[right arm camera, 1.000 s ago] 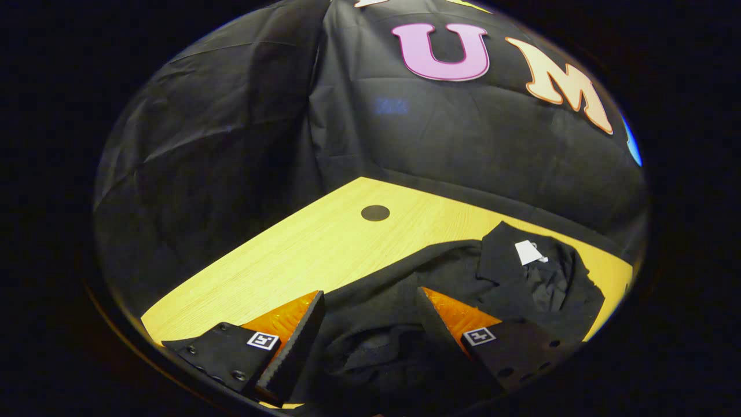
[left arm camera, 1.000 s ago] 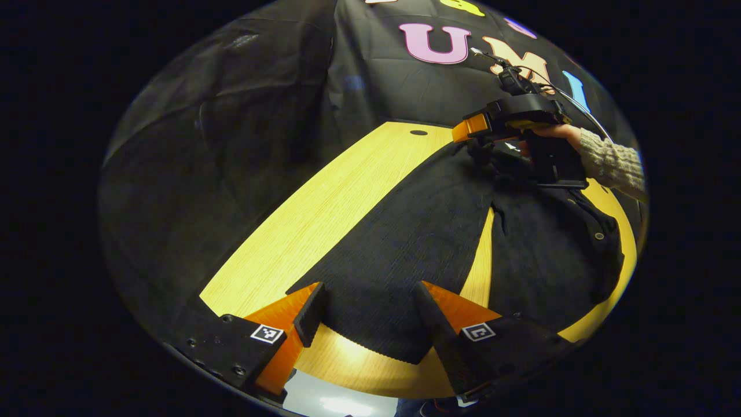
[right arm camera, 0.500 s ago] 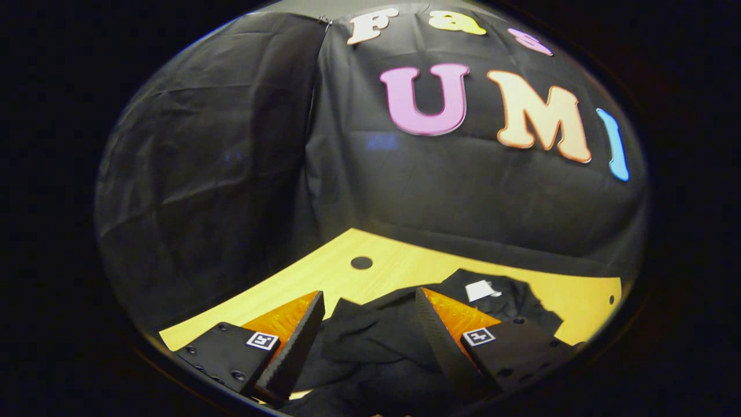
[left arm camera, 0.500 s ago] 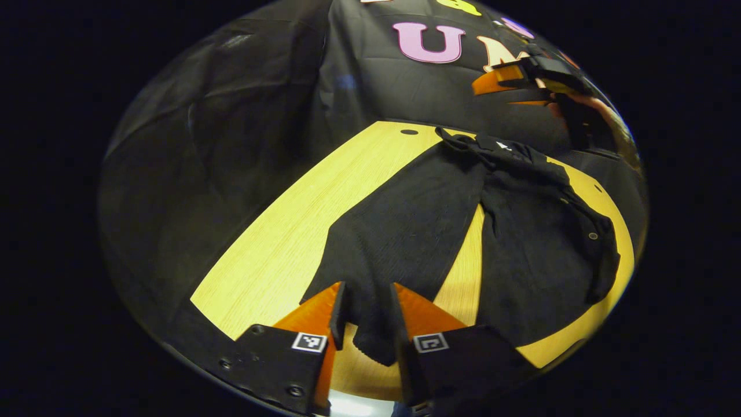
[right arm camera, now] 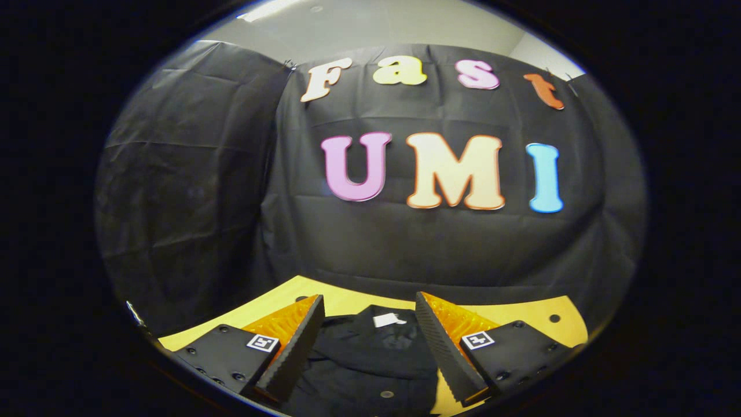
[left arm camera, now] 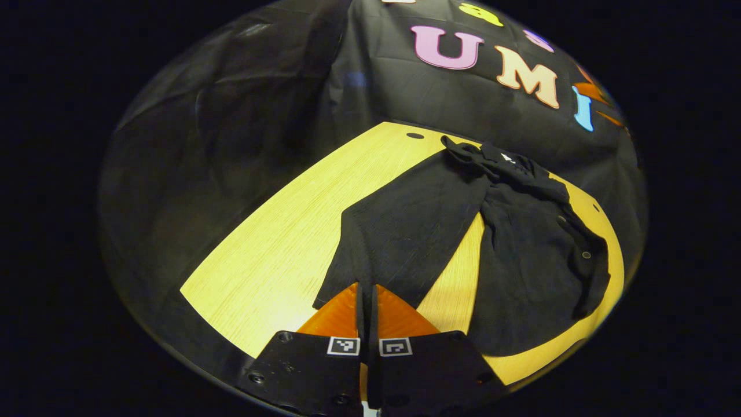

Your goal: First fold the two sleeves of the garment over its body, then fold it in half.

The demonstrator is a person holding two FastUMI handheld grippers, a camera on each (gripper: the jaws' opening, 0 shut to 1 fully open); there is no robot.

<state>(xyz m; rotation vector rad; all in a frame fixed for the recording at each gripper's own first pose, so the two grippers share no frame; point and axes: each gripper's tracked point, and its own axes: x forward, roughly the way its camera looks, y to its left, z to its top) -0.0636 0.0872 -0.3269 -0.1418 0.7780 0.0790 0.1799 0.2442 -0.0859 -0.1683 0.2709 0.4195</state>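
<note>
1. While the black garment [left arm camera: 521, 243] lies spread on the desk [left arm camera: 272, 255], the left gripper [left arm camera: 366, 307] has its fingers clamped together on the garment's near sleeve [left arm camera: 405, 231].
2. Above the garment's collar, the right gripper [right arm camera: 367, 341] holds its fingers apart, gripping nothing.

bare table [left arm camera: 278, 243] left of garment [left arm camera: 521, 255]

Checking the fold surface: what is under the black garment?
The garment lies on the wooden table; bare wood shows between sleeve and body. Anything beneath the cloth is hidden.
</note>
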